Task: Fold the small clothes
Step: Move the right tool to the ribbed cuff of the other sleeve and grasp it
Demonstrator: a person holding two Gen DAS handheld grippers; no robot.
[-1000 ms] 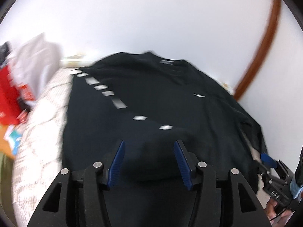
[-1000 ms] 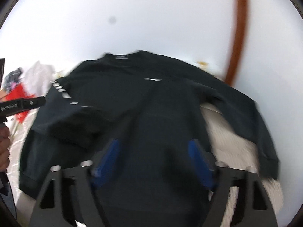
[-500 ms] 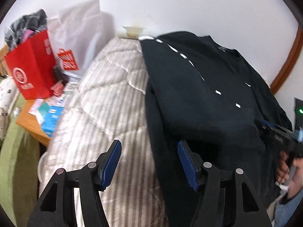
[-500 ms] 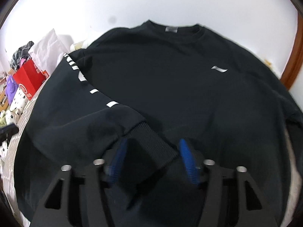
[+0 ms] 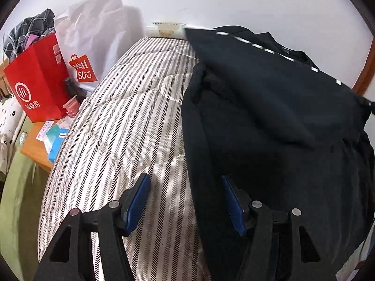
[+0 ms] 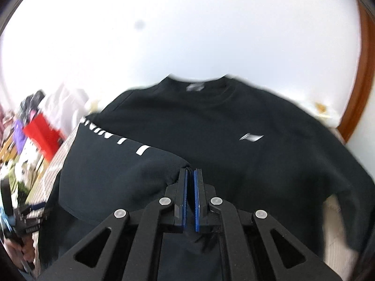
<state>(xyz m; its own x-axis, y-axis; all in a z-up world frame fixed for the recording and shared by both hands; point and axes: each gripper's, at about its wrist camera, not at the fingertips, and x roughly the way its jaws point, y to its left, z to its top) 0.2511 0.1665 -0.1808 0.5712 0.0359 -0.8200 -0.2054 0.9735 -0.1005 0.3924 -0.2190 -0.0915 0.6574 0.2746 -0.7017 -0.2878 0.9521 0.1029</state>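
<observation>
A black sweatshirt [image 6: 211, 126] lies spread on the striped bed [image 5: 131, 126], its sleeve folded across its front, where the right gripper [image 6: 189, 173] has its jaws clamped on the cuff, while the left gripper [image 5: 184, 199] hangs over the sweatshirt's side edge, jaws apart and empty.

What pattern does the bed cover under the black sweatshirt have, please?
The bed cover has dark and pale herringbone stripes with quilted stitching, clearest in the left wrist view.

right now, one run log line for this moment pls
step: folding sleeve across black sweatshirt | right tongs: shut on sleeve cuff | left tongs: open, empty, over sweatshirt edge on striped mattress
</observation>
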